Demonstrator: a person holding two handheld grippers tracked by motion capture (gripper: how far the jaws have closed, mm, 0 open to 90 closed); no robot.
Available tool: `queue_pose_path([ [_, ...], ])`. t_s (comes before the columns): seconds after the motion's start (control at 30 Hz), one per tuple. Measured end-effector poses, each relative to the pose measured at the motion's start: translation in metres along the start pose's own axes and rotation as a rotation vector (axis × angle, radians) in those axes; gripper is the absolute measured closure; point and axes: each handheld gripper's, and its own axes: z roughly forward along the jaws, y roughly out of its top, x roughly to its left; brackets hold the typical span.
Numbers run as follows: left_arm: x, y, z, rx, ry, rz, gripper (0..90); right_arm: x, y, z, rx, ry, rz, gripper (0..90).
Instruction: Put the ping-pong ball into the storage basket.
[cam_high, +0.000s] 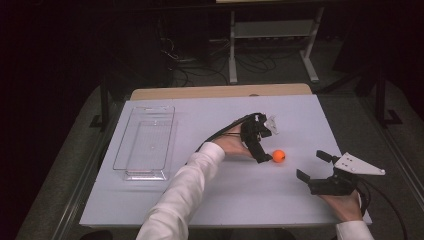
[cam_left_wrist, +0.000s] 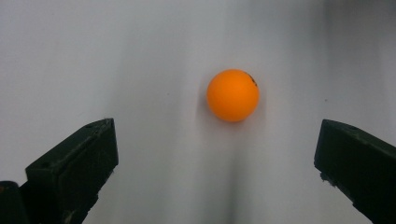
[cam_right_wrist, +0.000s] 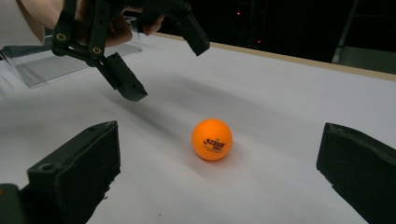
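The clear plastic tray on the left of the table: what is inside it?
Nothing shows inside the clear tray; the white table shows through its base. The orange ball lies outside it, near the left gripper.

Ball (cam_high: 278, 156) on table (cam_high: 210, 110), tray (cam_high: 145, 142) far left

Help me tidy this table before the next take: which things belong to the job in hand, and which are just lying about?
In the job:
- ball, orange, on the table
- left gripper, open, poised over the ball
- right gripper, open, facing the ball from farther off

Just there:
- clear tray, empty, at the table's left side
- cables and a white stand on the floor beyond
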Motion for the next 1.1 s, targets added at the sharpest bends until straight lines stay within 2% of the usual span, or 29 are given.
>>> queue_pose_path([
  [0.2, -0.002, 0.006, 0.007, 0.013, -0.016, 0.017, 0.0, 0.001, 0.000, 0.000, 0.000, 0.003, -0.005, 0.0],
  [0.53, -0.004, 0.015, 0.017, 0.006, -0.033, 0.027, 0.0, 0.001, 0.000, 0.000, -0.003, 0.005, -0.004, 0.0],
  [1.1, -0.006, 0.015, 0.035, 0.025, -0.055, 0.029, 0.0, 0.002, -0.001, -0.002, 0.004, 0.003, -0.006, 0.0],
])
